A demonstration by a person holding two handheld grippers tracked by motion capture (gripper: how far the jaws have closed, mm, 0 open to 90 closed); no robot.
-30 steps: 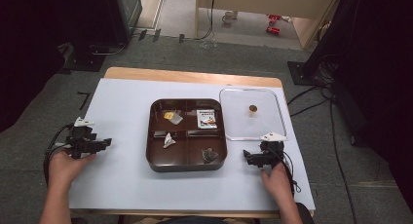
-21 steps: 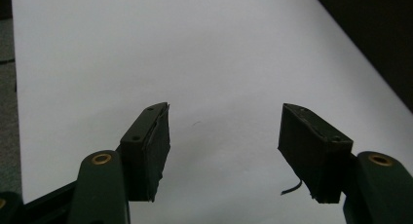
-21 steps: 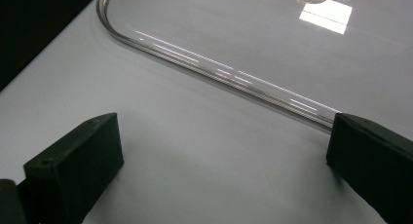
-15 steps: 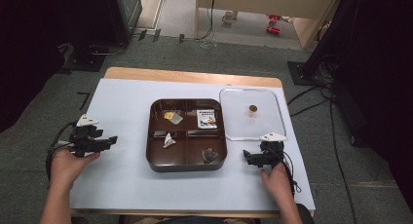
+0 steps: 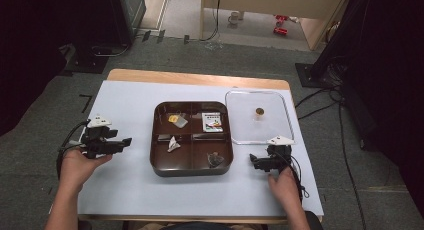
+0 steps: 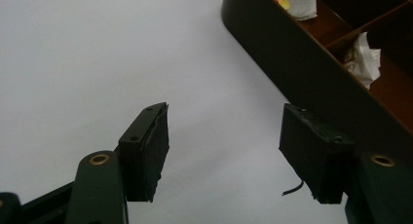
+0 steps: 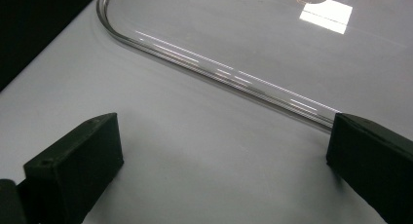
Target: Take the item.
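Left gripper (image 5: 122, 141) jaws spread, empty, facing dark brown four-compartment plastic tray (image 5: 156, 162). Crumpled white wrapper (image 5: 173, 145) inside looks light, soft; pinch its peak. Right gripper (image 5: 254, 163) jaws spread, empty.

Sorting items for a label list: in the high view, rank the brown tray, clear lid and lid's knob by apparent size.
1. brown tray
2. clear lid, slightly smaller; it lies farther from the camera, so the gap is unsure
3. knob, far smallest
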